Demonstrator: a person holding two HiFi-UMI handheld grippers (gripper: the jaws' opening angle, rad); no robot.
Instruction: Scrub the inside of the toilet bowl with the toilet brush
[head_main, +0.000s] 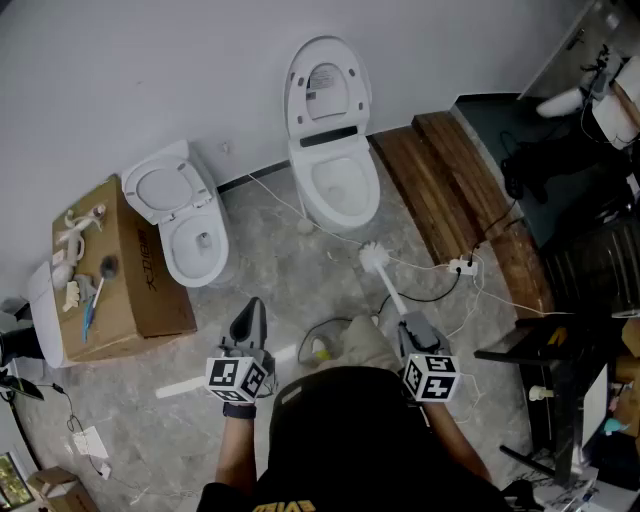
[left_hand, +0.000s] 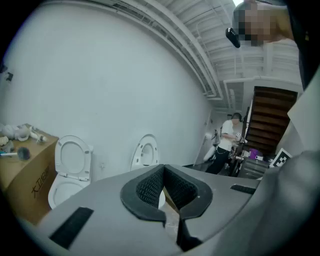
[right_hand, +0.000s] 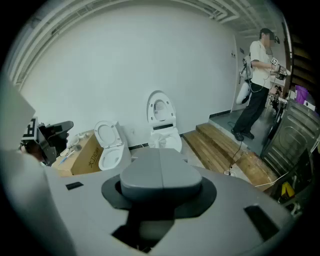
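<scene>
A tall white toilet (head_main: 332, 170) stands against the far wall with its lid up and its bowl open. My right gripper (head_main: 408, 322) is shut on the handle of a white toilet brush (head_main: 376, 260). The bristle head points toward that toilet and hangs over the floor short of the bowl. In the right gripper view the shut right gripper (right_hand: 160, 160) hides the brush, and the toilet (right_hand: 162, 125) lies straight ahead. My left gripper (head_main: 250, 308) is shut on nothing, low at the left. In the left gripper view the pads of the left gripper (left_hand: 162, 170) meet at the tip.
A smaller toilet (head_main: 195, 235) with its seat up stands at the left beside a cardboard box (head_main: 120, 285) carrying small items. Wooden steps (head_main: 450, 190) run along the right, with a power strip (head_main: 462, 266) and cables on the floor. A yellow-white holder (head_main: 318, 348) sits near my feet. A person (right_hand: 257, 65) stands far right.
</scene>
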